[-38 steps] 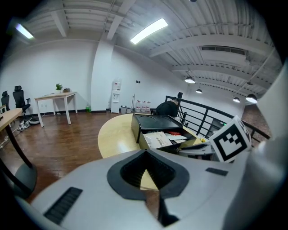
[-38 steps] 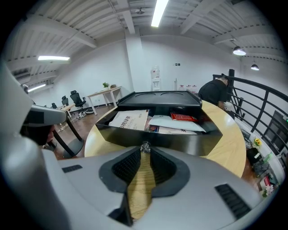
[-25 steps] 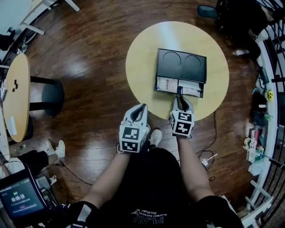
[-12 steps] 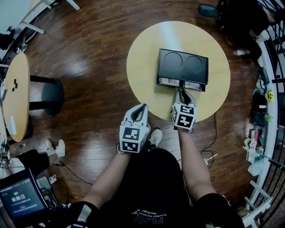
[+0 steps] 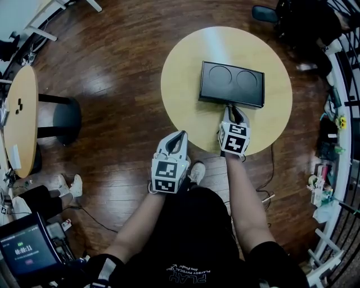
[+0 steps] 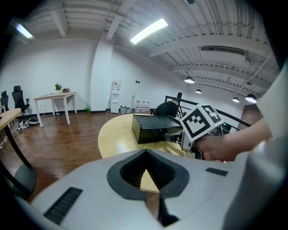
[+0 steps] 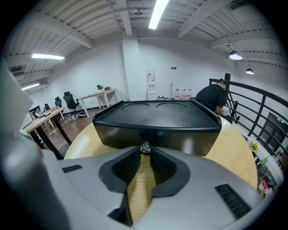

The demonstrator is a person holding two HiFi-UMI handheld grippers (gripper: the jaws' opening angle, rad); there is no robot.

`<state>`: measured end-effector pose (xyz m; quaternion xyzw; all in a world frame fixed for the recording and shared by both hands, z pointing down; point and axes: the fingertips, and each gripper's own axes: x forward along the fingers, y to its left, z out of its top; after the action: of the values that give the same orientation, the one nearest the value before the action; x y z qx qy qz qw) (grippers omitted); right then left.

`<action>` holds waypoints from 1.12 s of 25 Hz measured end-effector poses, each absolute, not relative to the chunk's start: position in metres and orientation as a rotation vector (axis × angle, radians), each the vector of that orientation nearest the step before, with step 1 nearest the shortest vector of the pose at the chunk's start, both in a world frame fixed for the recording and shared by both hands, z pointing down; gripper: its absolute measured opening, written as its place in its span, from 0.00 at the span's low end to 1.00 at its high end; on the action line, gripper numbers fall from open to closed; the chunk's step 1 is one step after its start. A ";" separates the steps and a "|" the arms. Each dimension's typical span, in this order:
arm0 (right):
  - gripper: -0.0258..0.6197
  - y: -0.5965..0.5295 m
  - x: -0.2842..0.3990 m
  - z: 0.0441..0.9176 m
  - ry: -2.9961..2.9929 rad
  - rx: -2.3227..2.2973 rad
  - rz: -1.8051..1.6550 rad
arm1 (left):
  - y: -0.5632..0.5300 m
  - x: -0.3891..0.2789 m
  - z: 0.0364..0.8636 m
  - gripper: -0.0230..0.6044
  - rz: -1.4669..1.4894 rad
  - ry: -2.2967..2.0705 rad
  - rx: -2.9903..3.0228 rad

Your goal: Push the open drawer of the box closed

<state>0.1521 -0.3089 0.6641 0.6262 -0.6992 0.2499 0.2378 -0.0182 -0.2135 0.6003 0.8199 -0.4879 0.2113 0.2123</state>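
Pressing at frame centre, our right gripper (image 5: pixel 232 112) pinches the knob (image 7: pixel 145 147), drawer (image 7: pixel 180 141) flush in the box (image 5: pixel 232 83). Left gripper (image 5: pixel 179 136) is closed, empty. If we overpush, the box may skid across the table (image 5: pixel 185 107).

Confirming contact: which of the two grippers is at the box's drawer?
The right gripper, jaws pinching the drawer knob of the black box; the left gripper hangs back, shut on nothing.

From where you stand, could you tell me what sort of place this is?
Probably an open-plan office: desks with office chairs, what looks like a water dispenser, strip lights overhead.
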 end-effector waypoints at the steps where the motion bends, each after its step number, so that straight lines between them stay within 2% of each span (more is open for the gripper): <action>1: 0.15 -0.311 0.151 0.665 -1.914 1.715 0.685 | -0.215 -0.019 0.602 0.03 0.589 -1.355 2.277; 28: 0.17 -0.290 0.140 0.644 -1.944 1.739 0.629 | -0.217 -0.014 0.592 0.03 0.564 -1.351 2.293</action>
<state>0.1404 -0.2904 0.6442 0.6311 -0.7056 0.2284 0.2273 -0.0144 -0.2168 0.5918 0.8242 -0.4855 0.2029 0.2091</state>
